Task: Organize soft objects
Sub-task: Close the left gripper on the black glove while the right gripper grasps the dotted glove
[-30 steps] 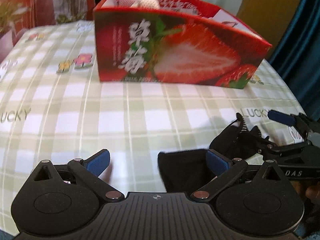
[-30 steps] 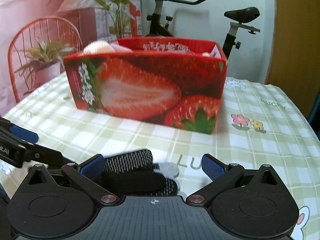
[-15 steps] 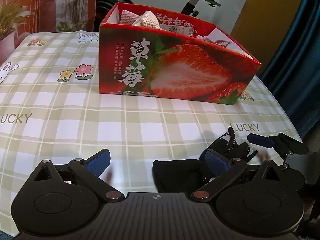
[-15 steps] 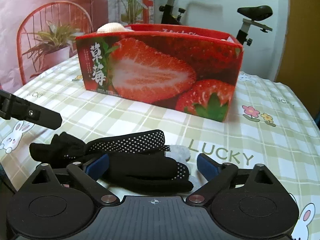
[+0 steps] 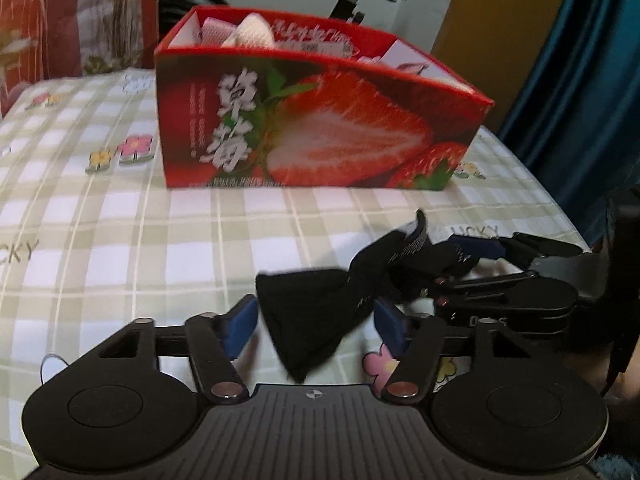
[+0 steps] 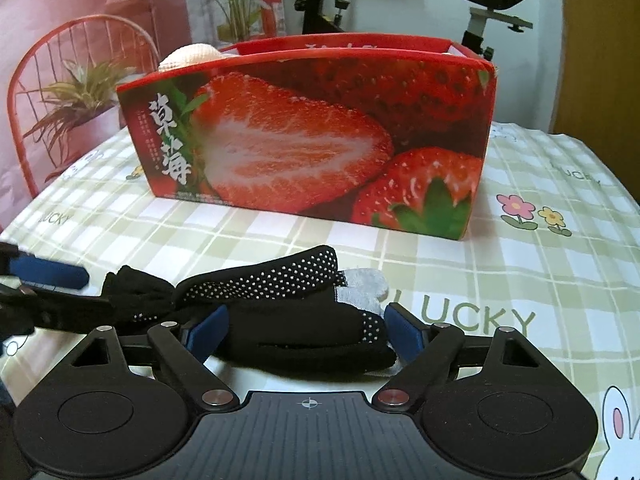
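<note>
So both my grippers are down on the black gloves (image 6: 256, 300) lying on the checked tablecloth (image 5: 120, 240), just in front of the red strawberry box (image 5: 312, 120). My left gripper (image 5: 316, 322) has just been closing around the cuff end; its blue pads are narrow now with the fabric between them, but I can still see a sliver of gap on each side, so no pinch. My right gripper (image 6: 306, 334) has been closing too, jaws fairly wide, fingers bracketing the dotted finger end, with pads right at the fabric. The box already has some pale knitted stuff (image 5: 248, 34) inside.
</note>
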### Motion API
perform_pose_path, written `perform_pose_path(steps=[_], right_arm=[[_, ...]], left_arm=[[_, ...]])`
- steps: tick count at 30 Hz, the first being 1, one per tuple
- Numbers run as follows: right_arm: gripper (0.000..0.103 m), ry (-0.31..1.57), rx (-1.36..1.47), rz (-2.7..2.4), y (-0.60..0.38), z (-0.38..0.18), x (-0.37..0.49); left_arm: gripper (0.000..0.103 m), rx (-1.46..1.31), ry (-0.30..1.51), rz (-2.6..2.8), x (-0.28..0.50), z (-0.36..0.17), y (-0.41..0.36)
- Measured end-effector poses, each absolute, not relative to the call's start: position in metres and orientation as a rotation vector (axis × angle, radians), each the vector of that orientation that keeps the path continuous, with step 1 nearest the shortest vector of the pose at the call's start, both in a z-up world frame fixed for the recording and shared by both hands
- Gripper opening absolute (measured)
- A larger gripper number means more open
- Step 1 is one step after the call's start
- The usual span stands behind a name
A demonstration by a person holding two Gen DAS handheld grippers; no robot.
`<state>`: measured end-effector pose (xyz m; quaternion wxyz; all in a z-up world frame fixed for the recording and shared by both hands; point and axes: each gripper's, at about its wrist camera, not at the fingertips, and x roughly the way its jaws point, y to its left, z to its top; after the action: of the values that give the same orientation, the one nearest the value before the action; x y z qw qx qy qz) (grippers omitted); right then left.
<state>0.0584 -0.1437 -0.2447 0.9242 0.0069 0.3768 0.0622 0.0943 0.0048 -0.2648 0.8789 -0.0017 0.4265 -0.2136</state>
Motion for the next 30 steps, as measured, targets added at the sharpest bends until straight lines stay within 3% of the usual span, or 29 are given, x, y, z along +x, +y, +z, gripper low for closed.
perform_pose_path(steps=[4, 17, 30], right_arm=[[0.083, 0.743, 0.007, 0.134, -0.144, -0.248, 0.054], [0.081, 0.696, -0.013, 0.175, -0.146, -0.251, 0.044], [0.054, 0.671, -0.002, 0.254, -0.146, -0.251, 0.039]], left_arm=[[0.049, -0.074, 0.938, -0.424, 0.104, -0.280, 0.011], [0.049, -0.072, 0.905, -0.443, 0.105, -0.284, 0.014], [0.049, -0.098, 0.904, -0.449, 0.105, -0.286, 0.016]])
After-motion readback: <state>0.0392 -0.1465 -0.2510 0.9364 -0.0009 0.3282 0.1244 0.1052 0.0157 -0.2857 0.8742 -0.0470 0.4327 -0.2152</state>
